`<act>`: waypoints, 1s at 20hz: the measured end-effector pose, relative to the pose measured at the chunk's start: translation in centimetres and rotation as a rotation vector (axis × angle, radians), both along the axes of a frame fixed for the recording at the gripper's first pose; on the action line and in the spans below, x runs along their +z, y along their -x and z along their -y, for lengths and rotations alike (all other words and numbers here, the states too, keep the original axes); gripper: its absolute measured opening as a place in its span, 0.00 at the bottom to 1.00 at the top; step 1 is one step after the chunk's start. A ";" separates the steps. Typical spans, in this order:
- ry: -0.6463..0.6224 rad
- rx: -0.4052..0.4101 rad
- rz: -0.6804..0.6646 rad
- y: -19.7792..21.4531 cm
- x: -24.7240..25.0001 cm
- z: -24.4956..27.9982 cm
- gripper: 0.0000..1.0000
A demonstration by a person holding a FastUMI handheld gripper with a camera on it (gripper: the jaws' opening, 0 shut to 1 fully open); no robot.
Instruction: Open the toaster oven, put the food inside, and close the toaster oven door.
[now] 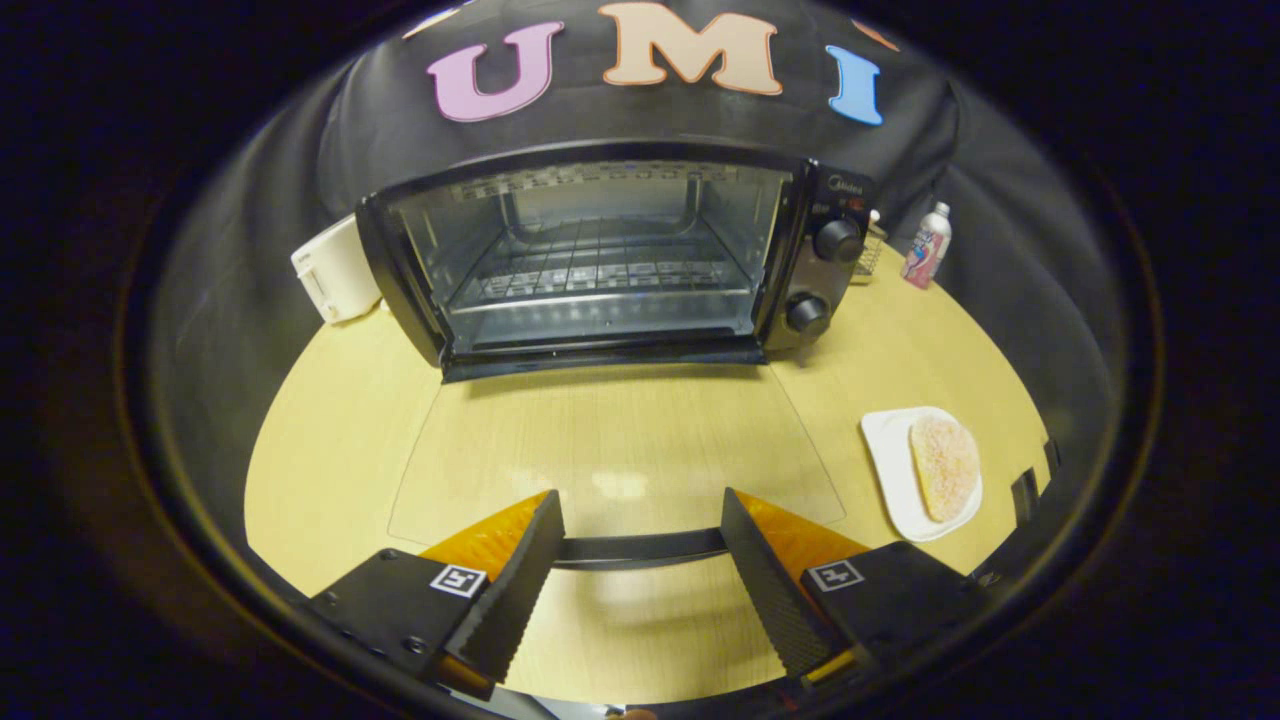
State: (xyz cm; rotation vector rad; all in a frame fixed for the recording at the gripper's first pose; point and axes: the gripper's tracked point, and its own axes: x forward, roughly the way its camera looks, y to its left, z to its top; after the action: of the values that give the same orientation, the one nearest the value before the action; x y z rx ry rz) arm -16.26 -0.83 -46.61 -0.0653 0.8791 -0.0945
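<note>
My gripper (640, 535) gapes empty over the door handle (640, 548); the bread (944, 467) looks soft, so I'd pinch its edge lightly.

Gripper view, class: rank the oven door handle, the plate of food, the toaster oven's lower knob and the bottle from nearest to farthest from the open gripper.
From the gripper:
1. Oven door handle, between the fingers.
2. Plate, right, holding food.
3. Lower knob, on the oven's front.
4. Bottle, beyond the oven's right side.

Toaster oven (610, 260): glossy black shell, clear glass door (615, 450), metal wire rack (600, 265). Table (330, 420): smooth pale wood-look. Gripper (640, 545) fingers, spread wide apart: ribbed pads (515, 590).
</note>
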 end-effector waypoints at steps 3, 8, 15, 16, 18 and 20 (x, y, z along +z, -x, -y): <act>-0.017 -0.016 -0.019 -0.1 0.1 0.1 1.00; 0.034 -0.045 0.030 -1.5 3.6 3.6 1.00; 0.160 -0.246 0.065 -3.4 6.4 15.2 0.99; 0.172 -0.278 0.057 -3.3 6.3 16.6 0.99; 0.196 -0.329 0.038 -2.9 6.1 19.2 0.99; 0.215 -0.368 0.015 -2.4 5.6 21.5 1.00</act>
State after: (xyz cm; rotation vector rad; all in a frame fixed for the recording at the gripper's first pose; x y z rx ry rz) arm -13.82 -22.32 -41.04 -0.1033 0.8557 -0.5328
